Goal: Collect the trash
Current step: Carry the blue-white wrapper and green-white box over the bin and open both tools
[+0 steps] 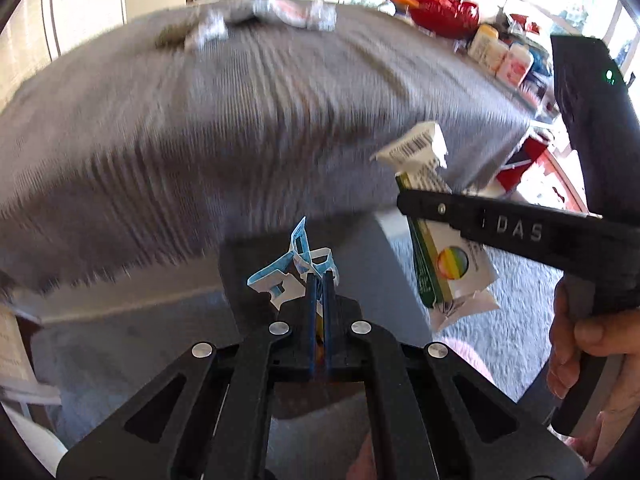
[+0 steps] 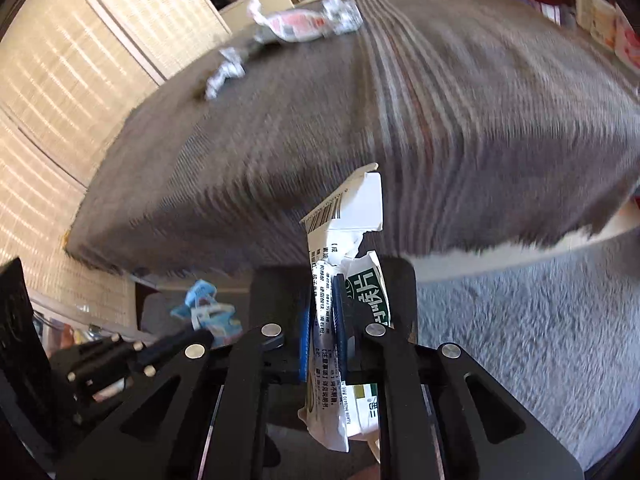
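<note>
My left gripper point(image 1: 319, 276) is shut on a crumpled blue and white wrapper point(image 1: 294, 264), held above the floor in front of the bed. It also shows in the right wrist view point(image 2: 206, 310) at the lower left. My right gripper point(image 2: 325, 280) is shut on a torn white and green medicine box point(image 2: 344, 220) with a barcode. That box point(image 1: 444, 252) hangs from the right gripper point(image 1: 404, 200) in the left wrist view. More trash lies at the far end of the grey striped bedspread point(image 2: 360, 120): a red and white wrapper point(image 2: 296, 24) and a crumpled silvery piece point(image 2: 226, 74).
A dark bin-like shape point(image 2: 404, 280) sits just below both grippers on the grey carpet point(image 2: 520, 340). Woven blinds point(image 2: 60, 100) stand at the left. A red bag point(image 1: 444, 12) and bottles point(image 1: 500, 56) sit beyond the bed's right side.
</note>
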Tool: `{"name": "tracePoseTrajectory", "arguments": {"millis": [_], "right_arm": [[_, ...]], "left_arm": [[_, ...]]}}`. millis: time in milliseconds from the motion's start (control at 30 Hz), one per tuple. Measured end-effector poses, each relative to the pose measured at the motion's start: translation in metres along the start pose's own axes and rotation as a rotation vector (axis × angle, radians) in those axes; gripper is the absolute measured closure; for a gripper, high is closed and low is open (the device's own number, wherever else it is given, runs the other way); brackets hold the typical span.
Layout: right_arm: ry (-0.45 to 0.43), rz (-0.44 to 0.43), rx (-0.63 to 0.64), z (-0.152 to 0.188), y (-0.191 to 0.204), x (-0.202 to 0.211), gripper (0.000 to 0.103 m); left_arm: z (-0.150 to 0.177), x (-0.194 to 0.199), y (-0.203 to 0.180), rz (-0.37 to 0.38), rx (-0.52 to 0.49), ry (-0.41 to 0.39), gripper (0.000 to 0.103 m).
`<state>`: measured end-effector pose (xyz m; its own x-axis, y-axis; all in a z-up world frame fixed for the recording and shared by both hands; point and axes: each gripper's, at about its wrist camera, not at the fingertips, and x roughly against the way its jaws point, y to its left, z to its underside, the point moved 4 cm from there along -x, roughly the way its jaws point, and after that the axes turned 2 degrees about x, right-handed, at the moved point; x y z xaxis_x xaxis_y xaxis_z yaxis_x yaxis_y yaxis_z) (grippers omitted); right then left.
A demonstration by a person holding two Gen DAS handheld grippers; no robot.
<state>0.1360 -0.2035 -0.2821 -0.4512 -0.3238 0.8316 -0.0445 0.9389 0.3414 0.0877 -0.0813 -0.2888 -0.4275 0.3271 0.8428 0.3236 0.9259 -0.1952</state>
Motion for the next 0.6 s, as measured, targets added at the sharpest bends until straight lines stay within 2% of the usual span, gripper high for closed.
{"name": "tracePoseTrajectory", "arguments": {"millis": [233, 600], "right_arm": [[0.040, 0.006, 0.022, 0.032, 0.002, -0.023, 0.091], [0.059, 0.015, 0.038, 0.034, 0.017, -0.032, 0.088]], "left_arm": [[0.035, -0.028, 0.009, 0.032, 0.056, 0.069, 0.102], [0.040, -0.035, 0.024, 0.034, 0.086, 0.057, 0.101]]}}
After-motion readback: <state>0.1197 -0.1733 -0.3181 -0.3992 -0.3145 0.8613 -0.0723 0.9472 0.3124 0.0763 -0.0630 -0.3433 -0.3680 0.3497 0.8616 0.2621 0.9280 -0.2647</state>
